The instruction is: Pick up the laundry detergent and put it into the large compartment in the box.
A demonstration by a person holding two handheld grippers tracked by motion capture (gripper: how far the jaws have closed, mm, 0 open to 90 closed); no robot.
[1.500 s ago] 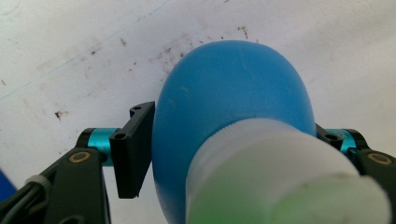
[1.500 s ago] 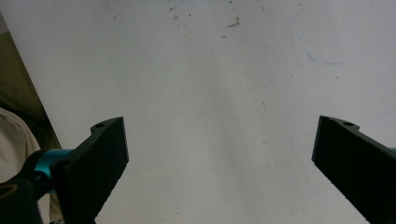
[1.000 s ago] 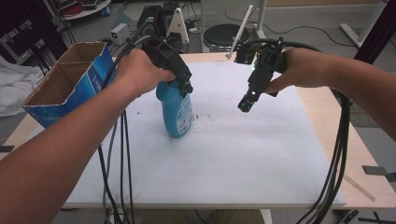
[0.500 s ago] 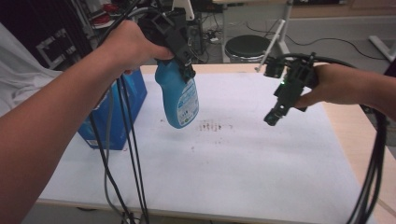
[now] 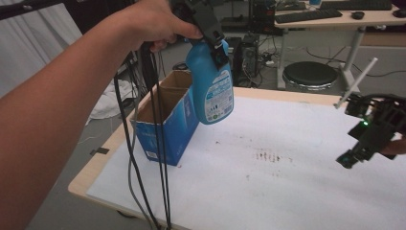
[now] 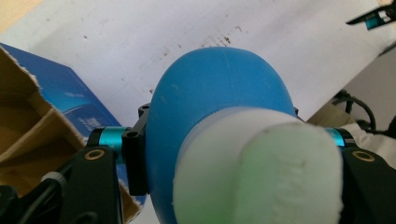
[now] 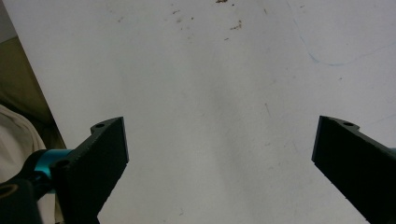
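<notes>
A blue spray bottle (image 5: 210, 84) with a printed label hangs in the air beside an open cardboard box (image 5: 165, 117). My left gripper (image 5: 213, 40) is shut on its upper part and holds it well above the table. In the left gripper view the bottle (image 6: 219, 121) bulges between the jaws, its white top nearest the camera. My right gripper (image 5: 356, 151) hovers over the table's right side, tilted down. In the right gripper view the right gripper (image 7: 219, 154) stands open, its black jaws wide apart over bare white sheet.
A white sheet (image 5: 287, 191) covers the wooden table, with brown specks (image 5: 268, 156) near its middle. The blue box (image 6: 42, 116) stands at the table's left edge. Black cables (image 5: 158, 158) hang from my left hand. A round stool (image 5: 310, 74) and a desk stand behind.
My left gripper has lifted the bottle higher and carried it toward the box. The right gripper has drifted to the right side. The view itself has shifted.
</notes>
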